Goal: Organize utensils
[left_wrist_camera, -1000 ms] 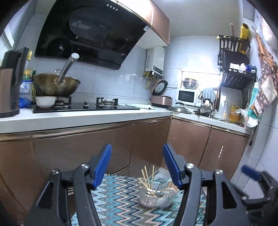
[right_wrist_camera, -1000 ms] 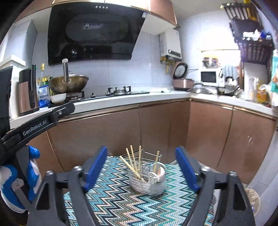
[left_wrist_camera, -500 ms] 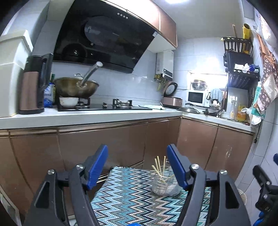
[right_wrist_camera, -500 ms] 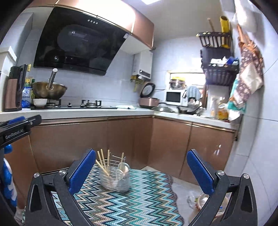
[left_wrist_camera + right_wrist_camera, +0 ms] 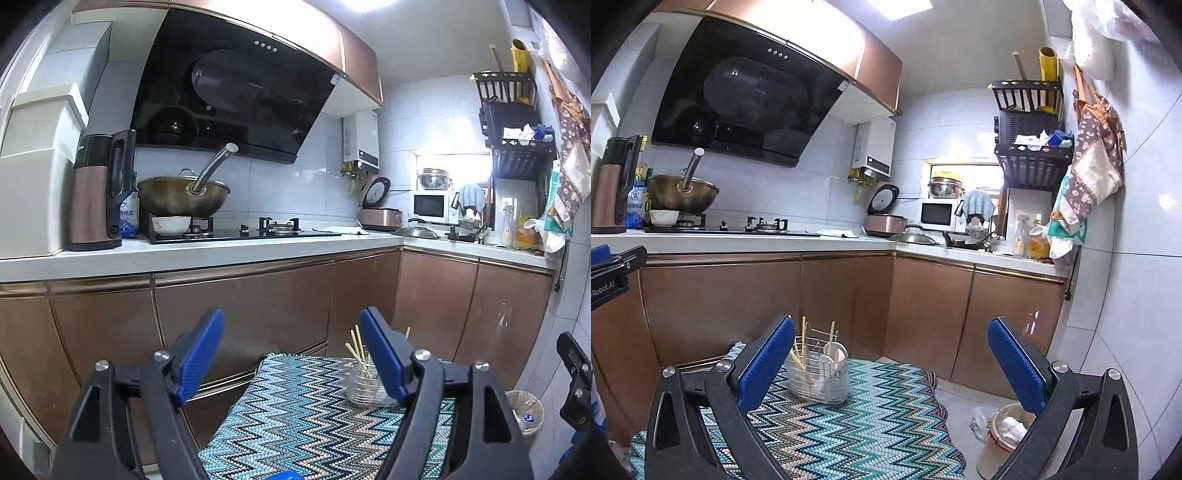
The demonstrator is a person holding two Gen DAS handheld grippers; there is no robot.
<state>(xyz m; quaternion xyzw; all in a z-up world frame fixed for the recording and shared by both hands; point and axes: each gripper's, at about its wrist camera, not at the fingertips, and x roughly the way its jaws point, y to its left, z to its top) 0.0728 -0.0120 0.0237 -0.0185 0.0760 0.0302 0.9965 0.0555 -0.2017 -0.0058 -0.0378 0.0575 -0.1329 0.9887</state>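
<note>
Both grippers hover over a tabletop (image 5: 886, 424) covered in a blue and teal zigzag cloth, pointing roughly level toward the brown kitchen cabinets (image 5: 846, 295). The left gripper (image 5: 291, 350) is still opening its blue-padded fingers (image 5: 199, 350), and nothing lies between them. The right gripper (image 5: 892, 358) has its fingers (image 5: 1015, 365) spread wide, also empty.

The utensil holder (image 5: 818, 380), a clear wire-ribbed cup, stands upright on the cloth near its far edge. In the right wrist view it sits just beside the left-hand finger of that gripper; in the left wrist view the holder (image 5: 364, 384) is partly hidden behind the right-hand finger. Wooden chopsticks (image 5: 803, 343) and a pale spoon (image 5: 836, 352) stick up out of it. A small waste bin (image 5: 1004, 432) sits on the floor beside the tabletop.
</note>
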